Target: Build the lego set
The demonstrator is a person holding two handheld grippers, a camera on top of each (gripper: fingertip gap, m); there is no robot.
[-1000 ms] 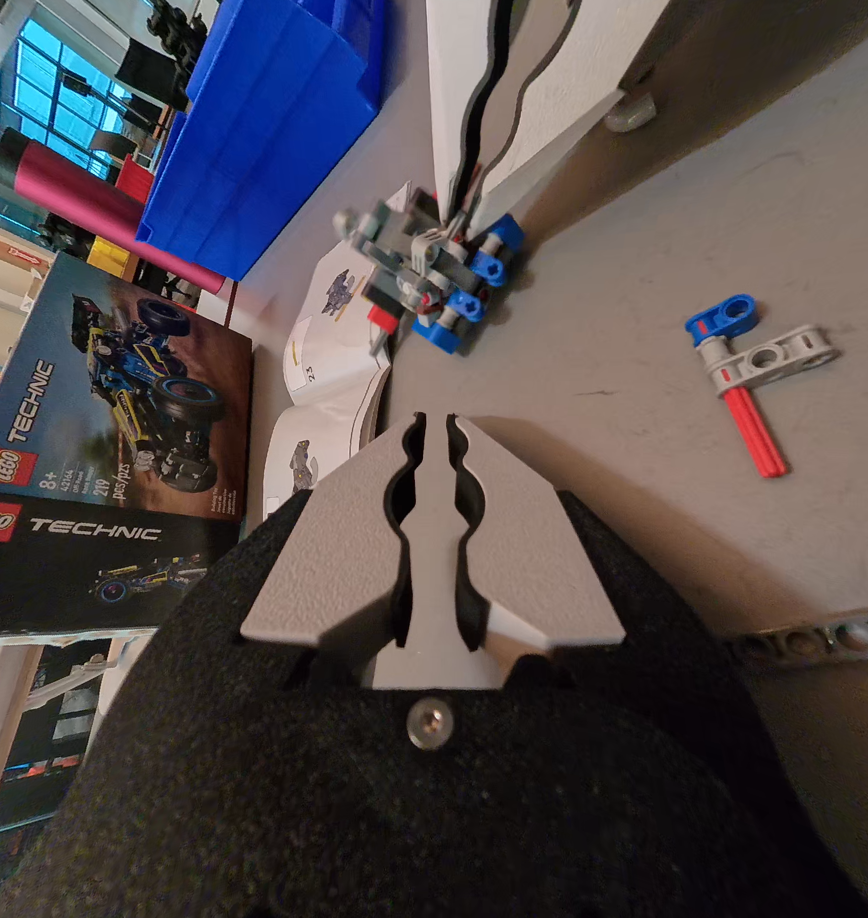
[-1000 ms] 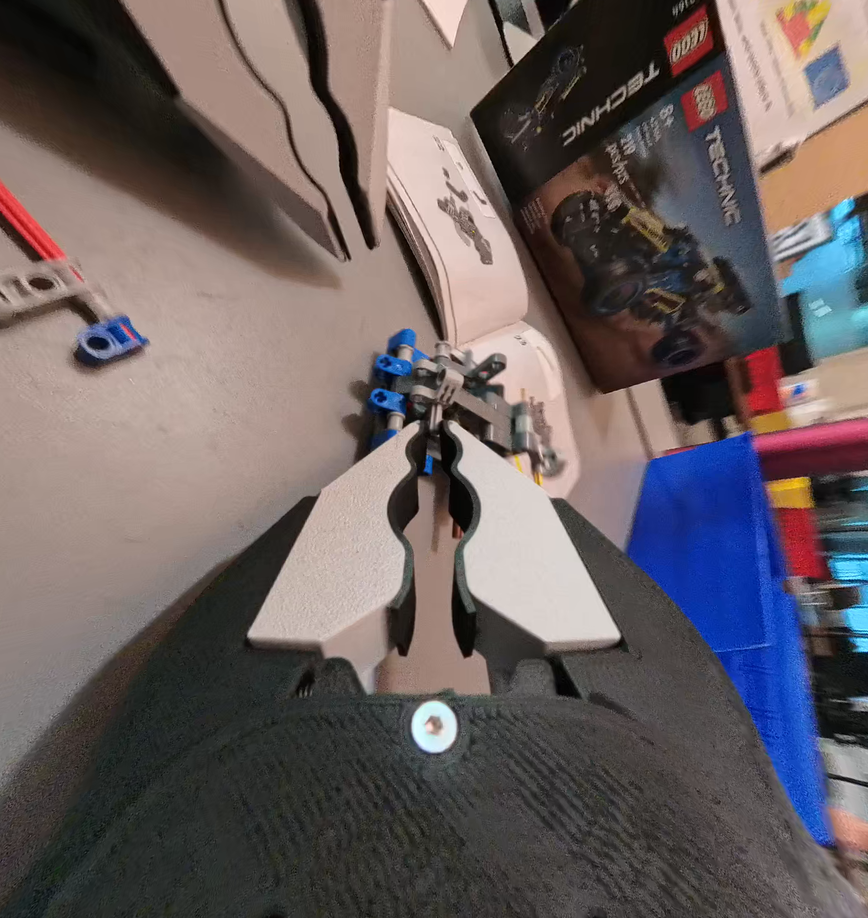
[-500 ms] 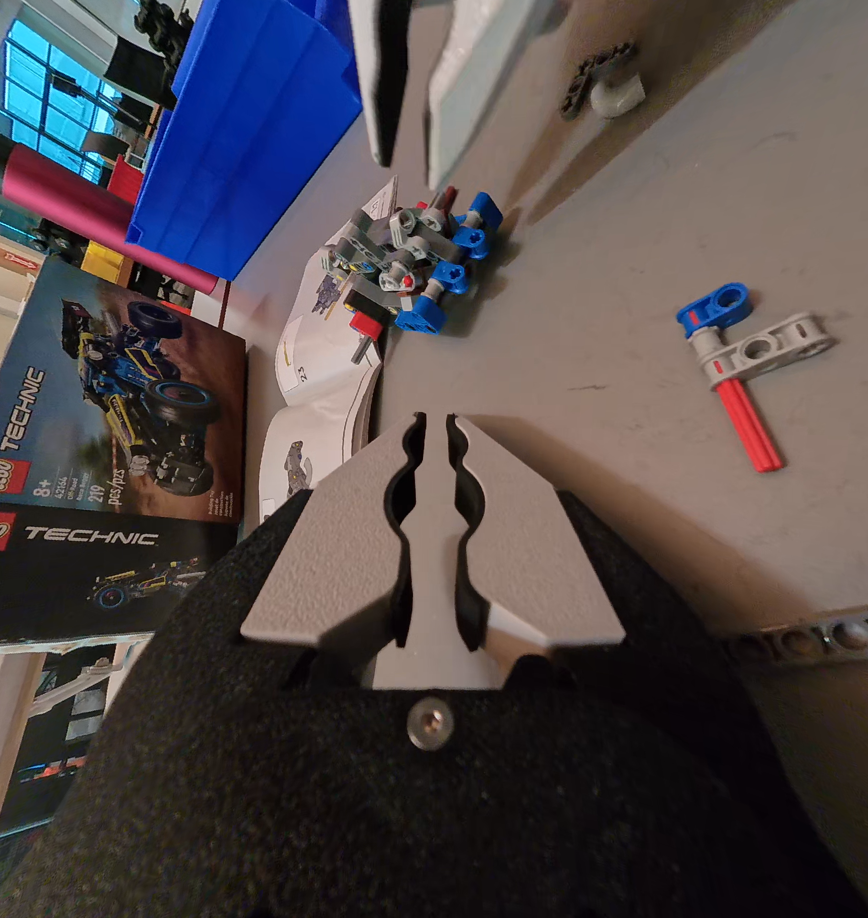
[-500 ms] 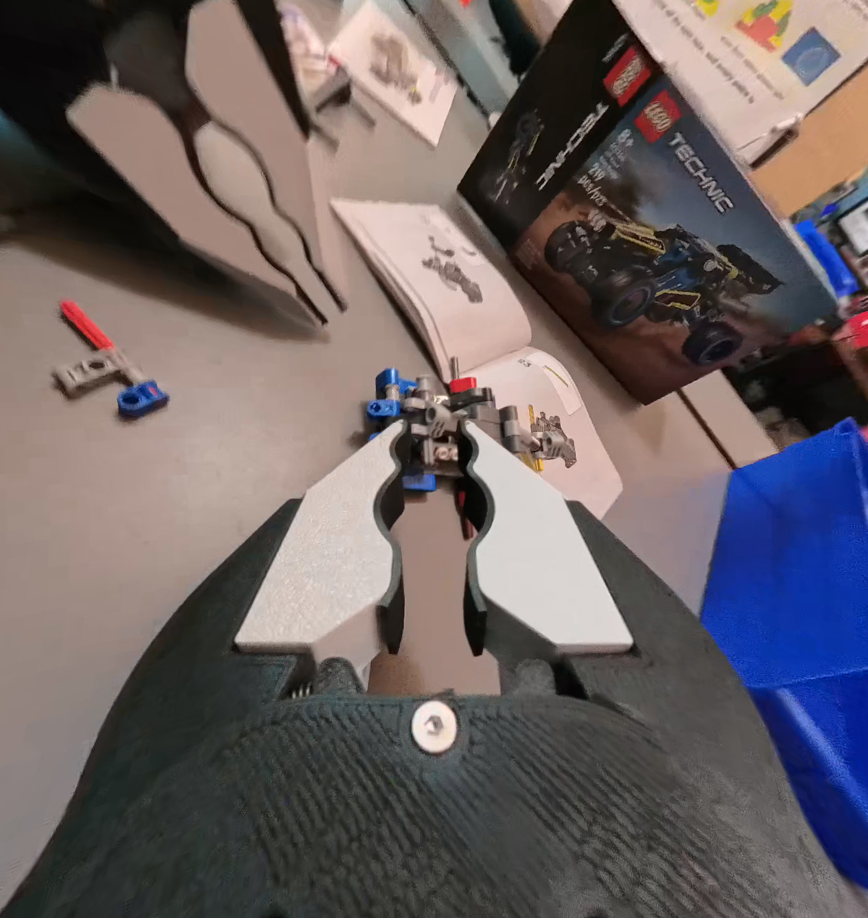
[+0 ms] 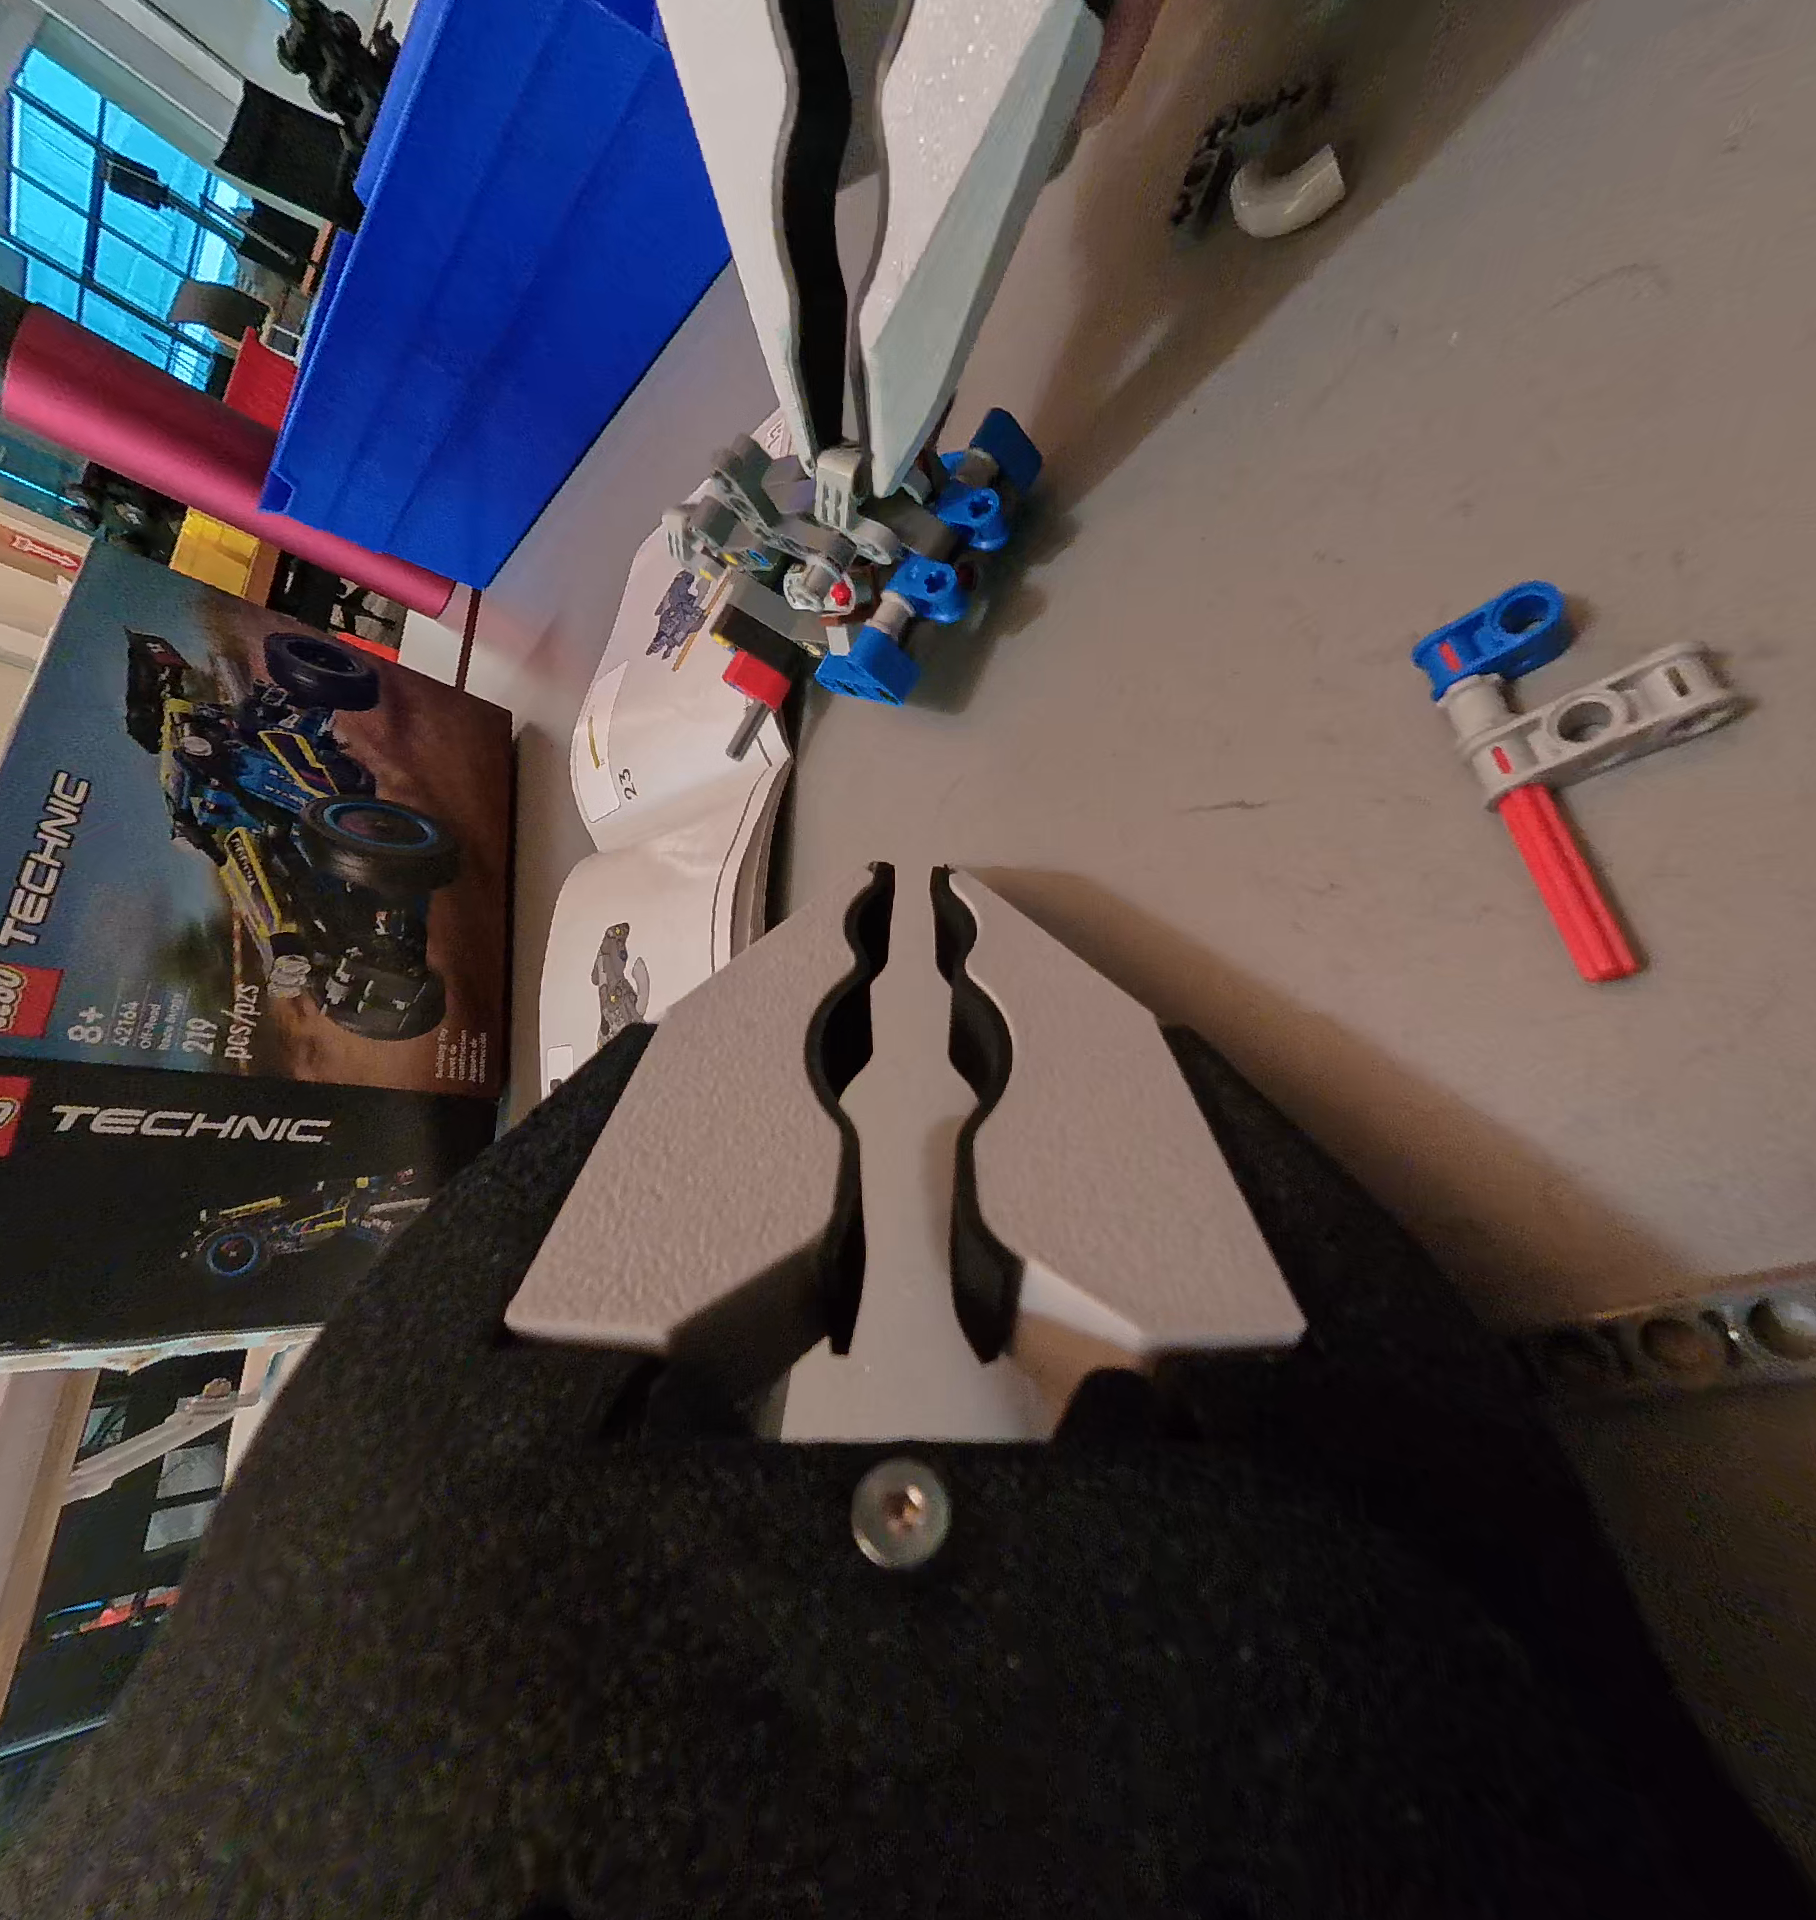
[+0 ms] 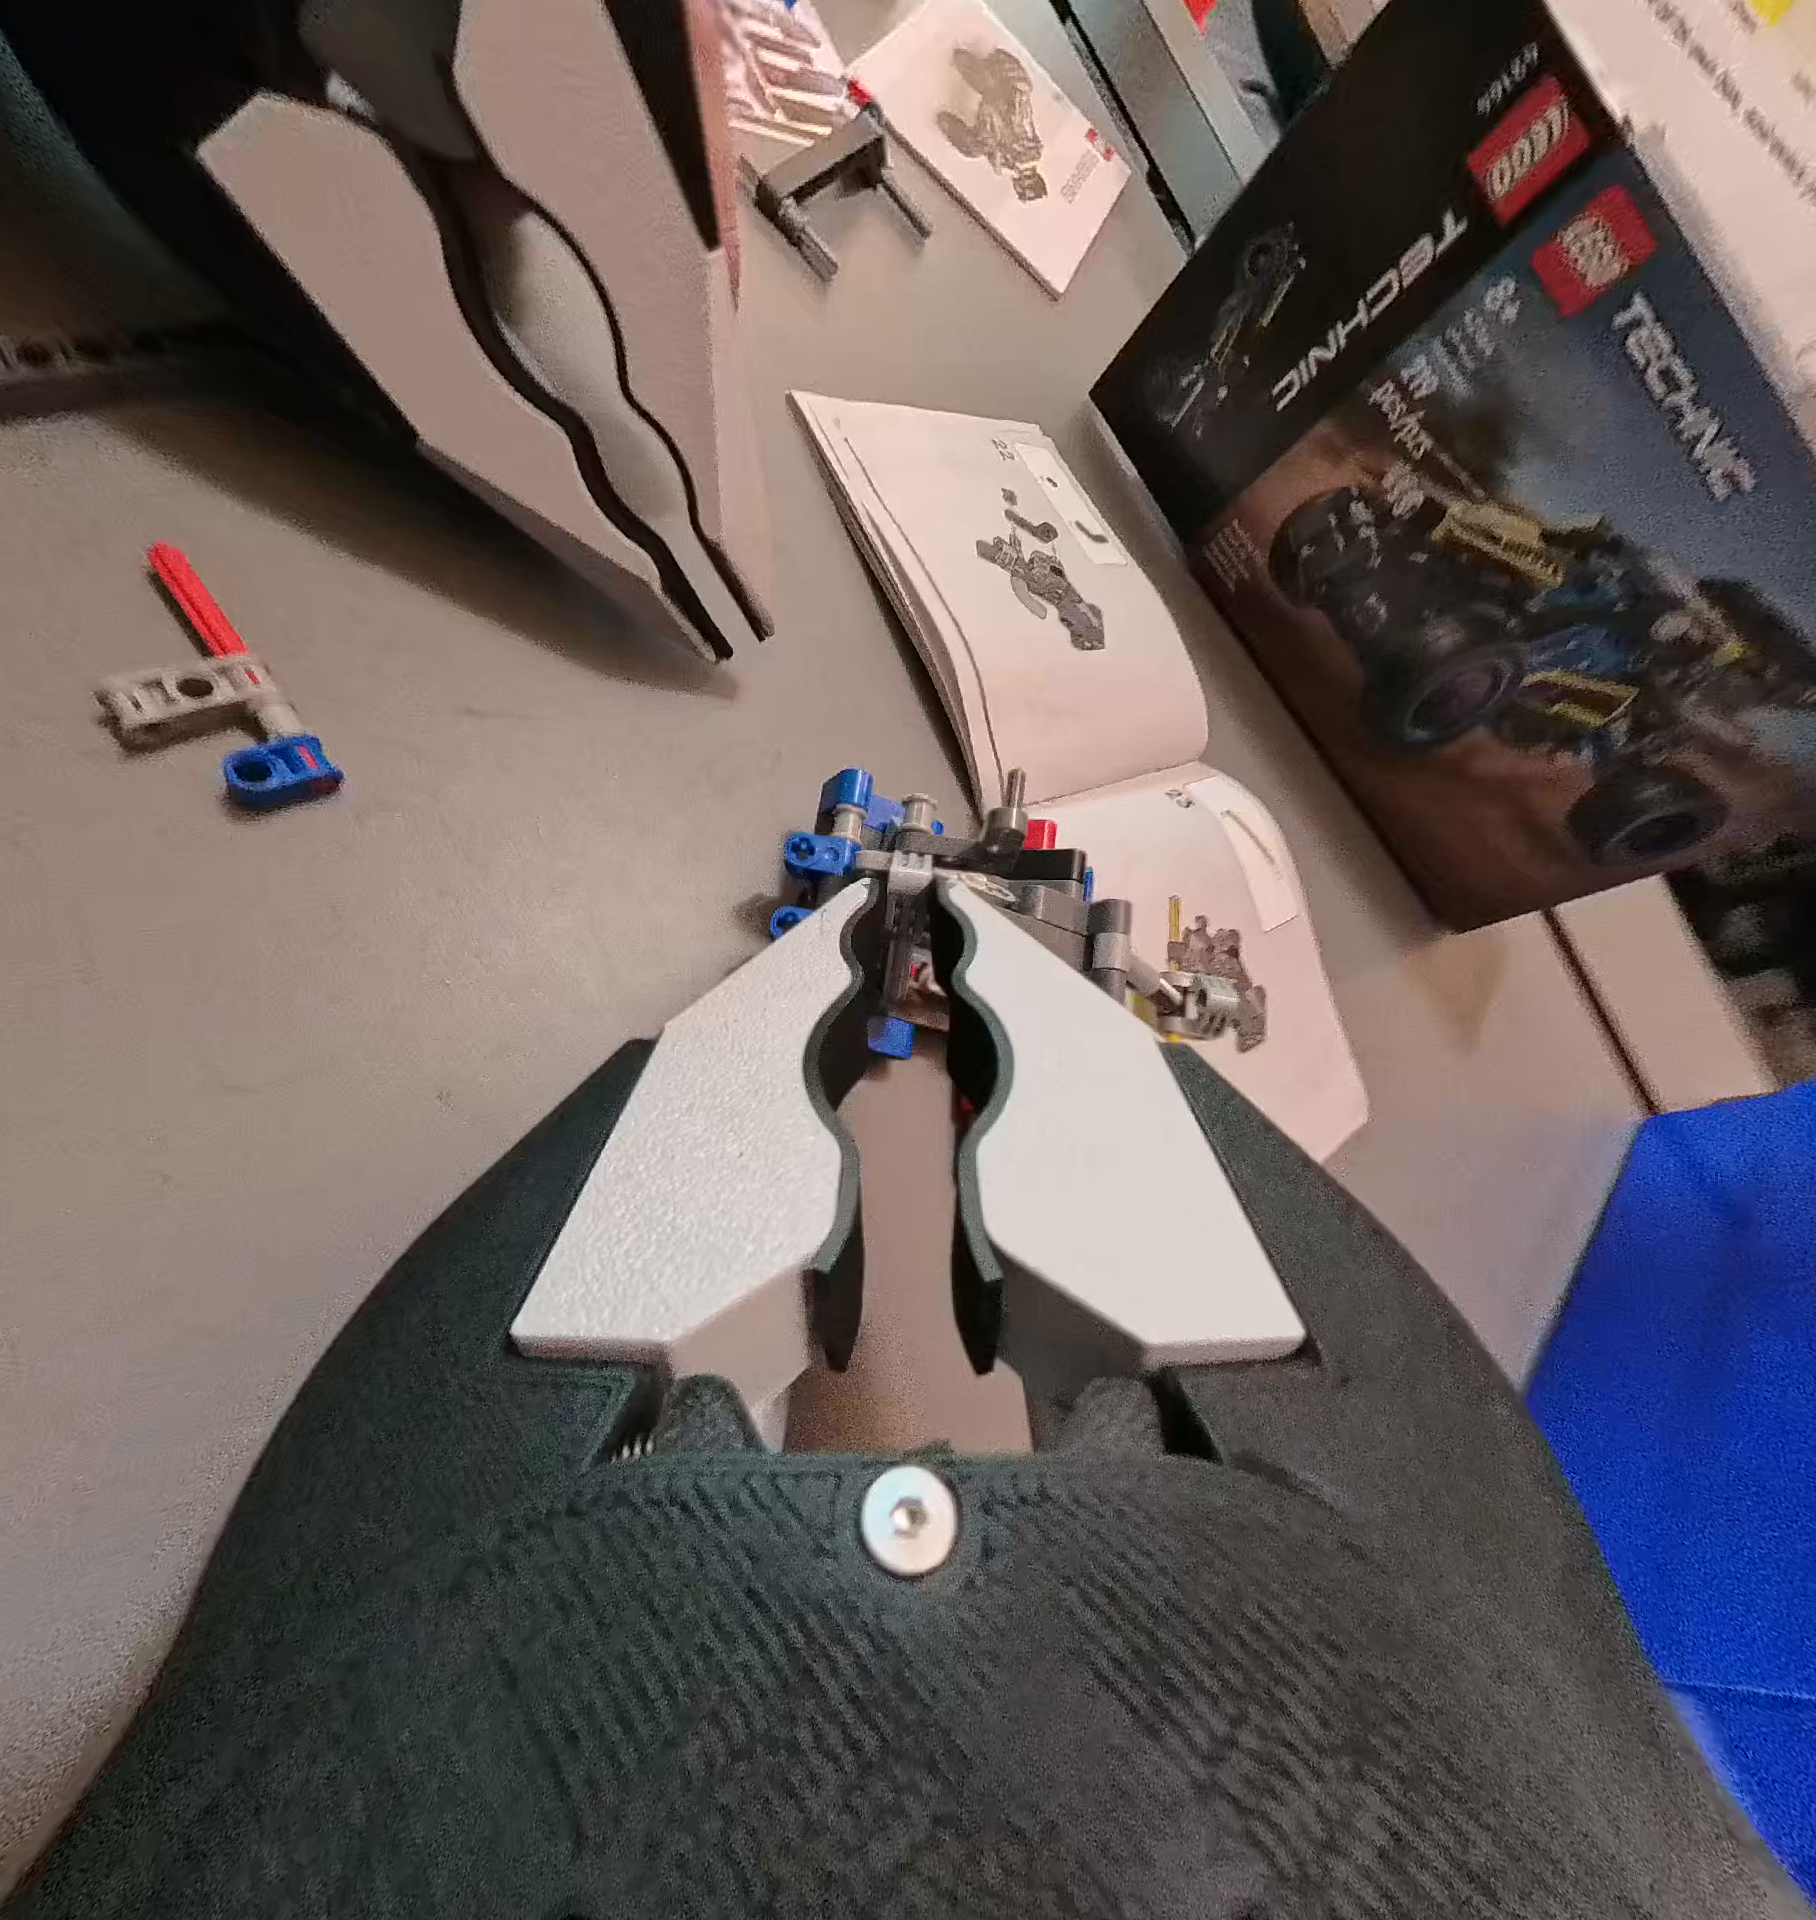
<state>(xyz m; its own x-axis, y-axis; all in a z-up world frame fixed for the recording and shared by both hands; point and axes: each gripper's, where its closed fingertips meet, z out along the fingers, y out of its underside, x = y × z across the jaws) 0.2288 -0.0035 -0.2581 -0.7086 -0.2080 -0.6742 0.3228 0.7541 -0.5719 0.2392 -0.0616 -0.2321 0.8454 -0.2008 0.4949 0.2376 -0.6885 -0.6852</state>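
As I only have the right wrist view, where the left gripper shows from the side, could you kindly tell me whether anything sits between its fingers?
Observer: No, nothing does. The left gripper has its fingers close together, and only a narrow strip of bare grey table shows between them.
Operator: Thank you. Are any loose pieces lying outside my view?
Observer: Yes. A curved light-grey piece lies right beside a small black piece on the table, farther off than the brick assembly.
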